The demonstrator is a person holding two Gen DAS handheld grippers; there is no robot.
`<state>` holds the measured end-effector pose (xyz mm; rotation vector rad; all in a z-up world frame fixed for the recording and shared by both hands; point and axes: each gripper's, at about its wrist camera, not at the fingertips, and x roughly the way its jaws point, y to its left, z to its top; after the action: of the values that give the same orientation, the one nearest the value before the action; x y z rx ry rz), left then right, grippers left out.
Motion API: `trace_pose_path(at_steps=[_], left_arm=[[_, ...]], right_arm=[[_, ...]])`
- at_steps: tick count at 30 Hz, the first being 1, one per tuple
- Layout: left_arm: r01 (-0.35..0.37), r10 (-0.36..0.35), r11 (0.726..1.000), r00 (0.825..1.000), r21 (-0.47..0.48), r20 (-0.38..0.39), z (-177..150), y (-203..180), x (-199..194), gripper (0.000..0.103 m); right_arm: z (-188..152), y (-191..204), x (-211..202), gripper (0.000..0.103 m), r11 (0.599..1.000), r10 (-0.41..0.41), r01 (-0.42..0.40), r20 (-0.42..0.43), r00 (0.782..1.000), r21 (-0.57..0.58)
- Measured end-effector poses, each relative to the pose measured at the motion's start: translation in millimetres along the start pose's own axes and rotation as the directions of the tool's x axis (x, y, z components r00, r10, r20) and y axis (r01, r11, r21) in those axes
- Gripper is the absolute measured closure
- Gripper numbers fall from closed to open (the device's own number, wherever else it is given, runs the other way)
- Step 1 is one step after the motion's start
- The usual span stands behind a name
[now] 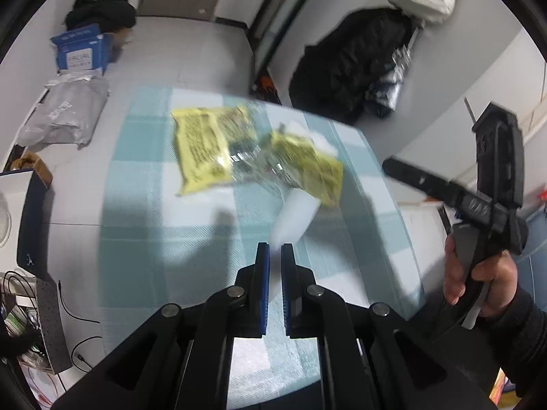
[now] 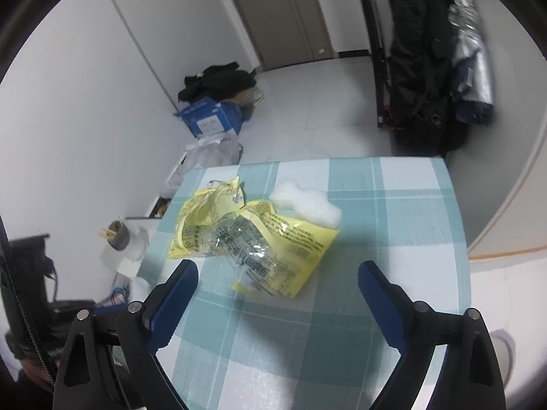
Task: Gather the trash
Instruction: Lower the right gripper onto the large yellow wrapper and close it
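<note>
A crumpled yellow and clear plastic wrapper lies on the teal checked tablecloth; it also shows in the left wrist view. A white foam piece lies just behind it, seen blurred in the left wrist view. My right gripper is open, its fingers either side of the wrapper's near edge, above the cloth. My left gripper has its blue pads nearly together with nothing between them, just short of the foam. The right gripper's body shows at the right of the left wrist view, held by a hand.
On the floor to the left are a blue box, black clothes, grey bags and a cup with sticks. A black coat hangs at the back right. Cables and boxes lie near the table's left side.
</note>
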<state>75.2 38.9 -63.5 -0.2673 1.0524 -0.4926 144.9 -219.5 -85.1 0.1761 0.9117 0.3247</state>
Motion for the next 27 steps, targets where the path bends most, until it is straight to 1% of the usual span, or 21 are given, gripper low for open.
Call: trace_pose_path(at_steps=[5, 9, 11, 13, 14, 16, 17, 19, 21, 22, 23, 27], left_arm=[[-0.001, 0.003, 0.999, 0.999, -0.041, 0.047, 9.1, 10.1, -3.5, 0.100], [0.012, -0.007, 0.998, 0.997, -0.065, 0.070, 14.0, 14.2, -4.0, 0.100], [0.009, -0.004, 0.998, 0.997, -0.067, 0.079, 14.1, 15.1, -5.3, 0.100], [0.015, -0.009, 0.997, 0.996, -0.075, 0.084, 14.2, 16.9, -6.0, 0.100], [0.017, -0.010, 0.997, 0.996, -0.077, 0.086, 14.4, 17.0, -6.1, 0.100], [0.016, -0.009, 0.997, 0.996, -0.077, 0.089, 15.2, 17.3, -7.0, 0.100], [0.017, -0.010, 0.997, 0.996, -0.077, 0.089, 15.7, 17.4, -7.0, 0.100], [0.020, -0.012, 0.997, 0.996, -0.079, 0.092, 16.2, 17.4, -6.9, 0.100], [0.024, -0.017, 0.997, 0.995, -0.078, 0.094, 16.3, 17.1, -6.9, 0.100], [0.024, -0.017, 0.997, 0.995, -0.078, 0.094, 16.3, 17.2, -7.5, 0.100], [0.024, -0.017, 0.997, 0.995, -0.079, 0.096, 16.4, 17.4, -7.6, 0.100], [0.025, -0.017, 0.997, 0.995, -0.079, 0.099, 15.5, 17.6, -8.7, 0.100]], right_arm=[[9.6, 20.4, 26.1, 0.012, 0.995, -0.006, 0.001, -0.053, 0.999, -0.097], [6.8, 42.1, 53.9, 0.020, 0.976, -0.028, 0.005, -0.104, 0.994, -0.217], [3.9, 48.2, 65.7, 0.028, 0.967, -0.048, 0.015, -0.124, 0.991, -0.254], [2.5, 50.4, 76.7, 0.043, 0.964, -0.054, 0.013, -0.148, 0.988, -0.266], [1.8, 50.5, 81.0, 0.047, 0.963, -0.064, 0.020, -0.153, 0.986, -0.270], [0.1, 50.6, 88.2, 0.063, 0.955, -0.098, 0.050, -0.149, 0.984, -0.293], [-0.5, 51.0, 89.8, 0.067, 0.951, -0.110, 0.060, -0.149, 0.983, -0.302], [-3.3, 51.0, 92.8, 0.086, 0.943, -0.138, 0.083, -0.151, 0.979, -0.321], [-5.3, 49.4, 91.2, 0.093, 0.941, -0.149, 0.095, -0.145, 0.978, -0.325], [-5.6, 48.9, 89.6, 0.098, 0.940, -0.152, 0.100, -0.138, 0.979, -0.327], [-6.1, 48.5, 87.5, 0.100, 0.938, -0.158, 0.109, -0.126, 0.979, -0.330], [-6.4, 48.2, 77.9, 0.103, 0.933, -0.165, 0.122, -0.099, 0.981, -0.337]])
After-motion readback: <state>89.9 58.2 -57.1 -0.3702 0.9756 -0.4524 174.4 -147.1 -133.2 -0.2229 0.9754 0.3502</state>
